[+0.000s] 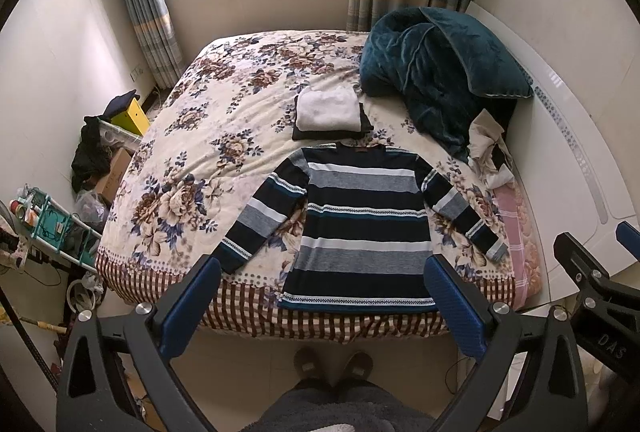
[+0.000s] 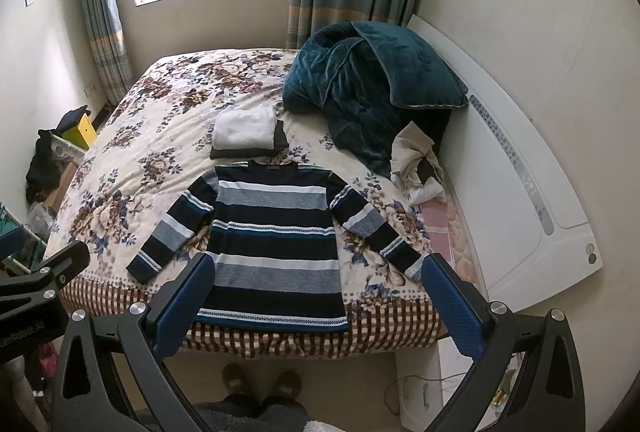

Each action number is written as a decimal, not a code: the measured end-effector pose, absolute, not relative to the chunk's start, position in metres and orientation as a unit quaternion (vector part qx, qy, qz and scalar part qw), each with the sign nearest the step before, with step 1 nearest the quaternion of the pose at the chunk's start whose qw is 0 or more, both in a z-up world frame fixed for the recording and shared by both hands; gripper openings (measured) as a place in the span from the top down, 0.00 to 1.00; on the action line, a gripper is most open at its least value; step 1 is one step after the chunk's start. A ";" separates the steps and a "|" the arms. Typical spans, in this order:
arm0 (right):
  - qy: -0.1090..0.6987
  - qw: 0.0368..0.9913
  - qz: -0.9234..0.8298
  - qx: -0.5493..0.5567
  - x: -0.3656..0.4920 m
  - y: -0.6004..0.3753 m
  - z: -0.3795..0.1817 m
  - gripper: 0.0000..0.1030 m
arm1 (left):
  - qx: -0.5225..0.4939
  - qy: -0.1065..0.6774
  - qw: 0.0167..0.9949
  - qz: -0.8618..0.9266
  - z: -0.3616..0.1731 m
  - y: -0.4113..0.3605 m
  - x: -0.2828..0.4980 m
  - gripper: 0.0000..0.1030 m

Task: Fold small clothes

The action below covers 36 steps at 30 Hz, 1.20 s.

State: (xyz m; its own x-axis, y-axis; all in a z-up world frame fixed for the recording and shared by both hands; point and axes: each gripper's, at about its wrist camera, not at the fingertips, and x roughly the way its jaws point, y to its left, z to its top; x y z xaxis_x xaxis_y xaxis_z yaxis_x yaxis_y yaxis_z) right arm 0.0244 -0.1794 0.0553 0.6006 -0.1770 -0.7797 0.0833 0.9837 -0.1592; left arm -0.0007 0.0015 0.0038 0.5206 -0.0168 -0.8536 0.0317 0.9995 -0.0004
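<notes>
Sweater lies flat on bed, ahead of & between left gripper fingers, hem nearest. Folded stack just beyond collar. Blanket heap beyond right finger; crumpled clothes nearer, right of sweater.

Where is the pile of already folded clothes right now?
The folded pile sits mid-bed on the floral bedspread, just beyond the striped sweater's collar and left of the teal blanket in both views.
</notes>
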 end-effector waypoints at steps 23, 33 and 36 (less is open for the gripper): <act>0.436 0.896 -0.066 -0.057 0.031 -0.179 0.080 0.00 | 0.002 0.483 0.876 -0.008 0.033 -0.007 0.009 0.00; 0.433 0.897 -0.060 -0.061 0.037 -0.179 0.091 0.00 | -0.001 0.478 0.878 -0.006 0.034 -0.003 0.010 0.00; 0.433 0.897 -0.060 -0.059 0.037 -0.180 0.090 0.00 | -0.001 0.477 0.879 -0.006 0.033 -0.003 0.007 0.00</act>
State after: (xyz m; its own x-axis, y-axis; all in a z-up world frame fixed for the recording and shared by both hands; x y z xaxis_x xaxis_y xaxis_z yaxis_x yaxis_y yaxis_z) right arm 0.0367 -0.1796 0.0903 0.6171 -0.1590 -0.7706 0.0565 0.9858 -0.1582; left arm 0.0071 -0.0028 0.0334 0.5453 -0.0119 -0.8382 0.0106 0.9999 -0.0073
